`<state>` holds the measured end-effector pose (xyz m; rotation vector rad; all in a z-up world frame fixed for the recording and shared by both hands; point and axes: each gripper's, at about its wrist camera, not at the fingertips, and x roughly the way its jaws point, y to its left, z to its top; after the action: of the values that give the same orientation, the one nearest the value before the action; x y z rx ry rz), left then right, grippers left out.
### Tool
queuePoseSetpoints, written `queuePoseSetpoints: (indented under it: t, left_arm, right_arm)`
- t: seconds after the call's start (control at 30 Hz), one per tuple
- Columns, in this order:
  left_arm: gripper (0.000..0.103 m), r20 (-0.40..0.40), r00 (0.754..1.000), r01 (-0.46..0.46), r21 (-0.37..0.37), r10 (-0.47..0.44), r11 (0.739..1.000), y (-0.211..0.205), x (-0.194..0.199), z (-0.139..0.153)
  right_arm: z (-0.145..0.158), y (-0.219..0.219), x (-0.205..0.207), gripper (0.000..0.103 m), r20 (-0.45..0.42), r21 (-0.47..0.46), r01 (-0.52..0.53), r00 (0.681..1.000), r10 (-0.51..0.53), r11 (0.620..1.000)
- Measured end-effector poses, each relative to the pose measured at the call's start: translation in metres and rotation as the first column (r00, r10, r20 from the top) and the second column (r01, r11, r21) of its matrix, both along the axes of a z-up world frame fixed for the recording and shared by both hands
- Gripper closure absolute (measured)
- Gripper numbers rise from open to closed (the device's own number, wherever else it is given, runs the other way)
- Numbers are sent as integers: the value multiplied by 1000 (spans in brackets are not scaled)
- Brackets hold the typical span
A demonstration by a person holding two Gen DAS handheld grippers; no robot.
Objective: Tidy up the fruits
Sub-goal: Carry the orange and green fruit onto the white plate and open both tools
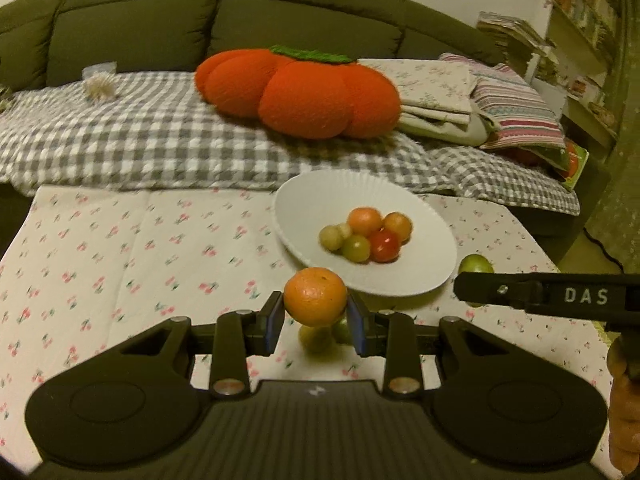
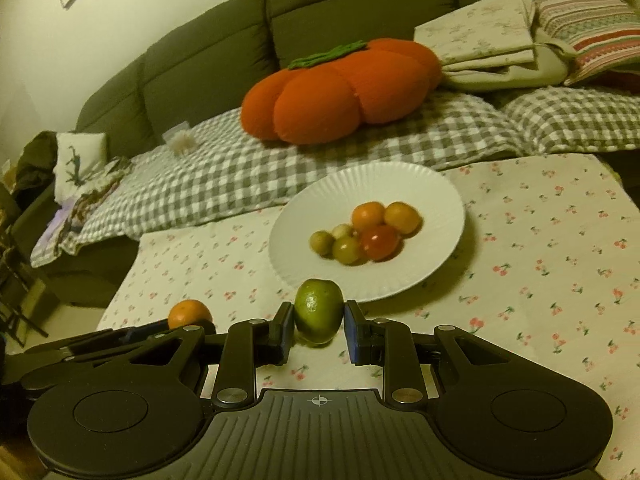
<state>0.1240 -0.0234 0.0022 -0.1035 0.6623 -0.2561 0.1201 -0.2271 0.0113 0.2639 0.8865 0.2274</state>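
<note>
Orange mandarin (image 1: 315,297) clamped in left gripper (image 1: 315,316); right gripper (image 2: 319,326) clamps lime (image 2: 319,312); plate (image 1: 424,272) fruits blurred.

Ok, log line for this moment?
left gripper: shut on orange | right gripper: shut on lime | plate: six fruits

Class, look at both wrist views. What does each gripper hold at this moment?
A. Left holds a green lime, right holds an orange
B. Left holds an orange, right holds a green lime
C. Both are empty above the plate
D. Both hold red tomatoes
B: the left gripper is closed on the orange, and the right gripper is closed on the green lime, both just short of the white plate.
</note>
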Motion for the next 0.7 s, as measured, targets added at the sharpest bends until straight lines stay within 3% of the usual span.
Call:
queuePoseSetpoints:
  t: [0.4,0.7]
  left_arm:
    - [71,26,997,72,16,-72,997,-35,32,-6]
    - [71,34,993,112,82,-115,990,-58,56,-19]
  right_arm:
    - [-4,-17,26,79,7,-36,37,999,-37,999]
    - [-20,-28,49,79,-4,-59,62,998,-63,996]
